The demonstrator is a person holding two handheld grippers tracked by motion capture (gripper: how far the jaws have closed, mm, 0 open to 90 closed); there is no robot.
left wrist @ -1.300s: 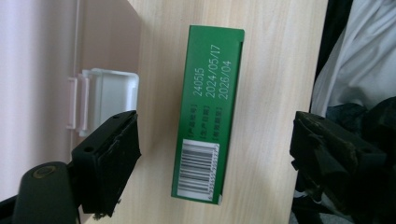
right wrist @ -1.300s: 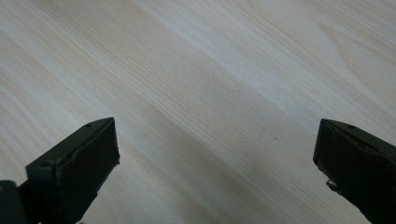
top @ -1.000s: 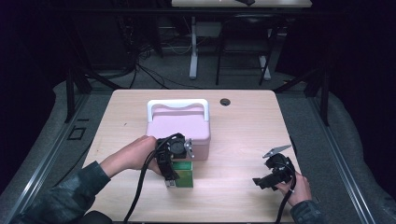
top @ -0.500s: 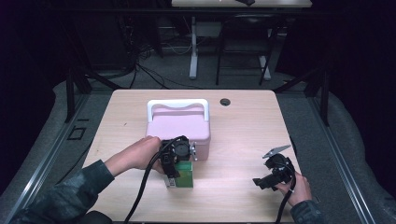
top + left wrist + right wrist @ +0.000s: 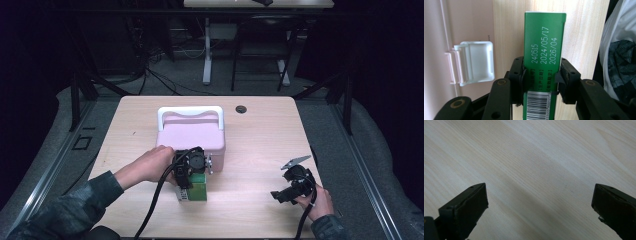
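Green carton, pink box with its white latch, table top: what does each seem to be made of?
Green carton: likely printed coated paperboard; sharp folded edges, slight sheen, stamped dates, barcode. Pink box: apparently moulded plastic, smooth, matte; its white latch looks like glossier, slightly translucent plastic. Table top: pale wood or wood-look laminate, with fine straight grain.

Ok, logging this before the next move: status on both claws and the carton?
Left claw just closed, pads pressing green cardboard carton. Right claw open over bare wooden table. Pink plastic latched box beside carton.
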